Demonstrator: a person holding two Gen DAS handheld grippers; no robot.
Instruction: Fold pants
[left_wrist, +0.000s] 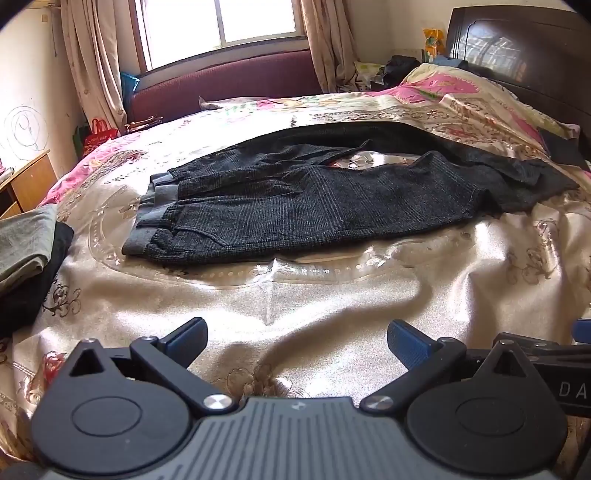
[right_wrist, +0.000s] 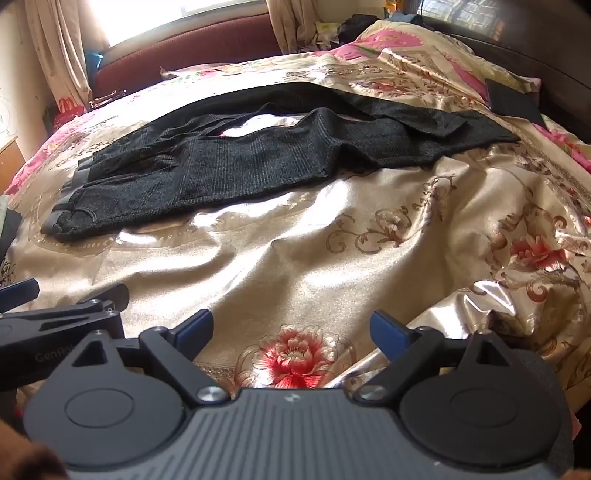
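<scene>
Nearest in the left wrist view, the left gripper (left_wrist: 295, 341) hangs over the bed's near edge with its jaws spread wide and nothing between the blue pads (left_wrist: 410, 345). Beside it, the right gripper (right_wrist: 291, 330) is likewise held with jaws apart and empty, above a red flower printed on the bedspread (right_wrist: 332, 266). Each gripper shows at the side of the other's view, so the two are close together.

The bedspread is shiny cream satin with scrollwork and pink flowers, rumpled toward the bed's right side. At the bed's left edge lies a small stack of folded clothes (left_wrist: 26, 254), grey-green on top of black.

Farther in, across the middle of the bed, lie the pants (left_wrist: 280, 206), dark grey with a faint check. Their waistband (left_wrist: 147, 221) points toward the bed's left edge and the legs run toward the right edge. The two legs are parted, with a patch of bedspread showing between them; the far leg's end overlaps the near one.

Beyond the bed's far edge stand a maroon sofa (left_wrist: 229, 83), beige curtains (left_wrist: 92, 62) and a bright window (left_wrist: 218, 22). A dark headboard (left_wrist: 517, 51) rises at the far right corner.
</scene>
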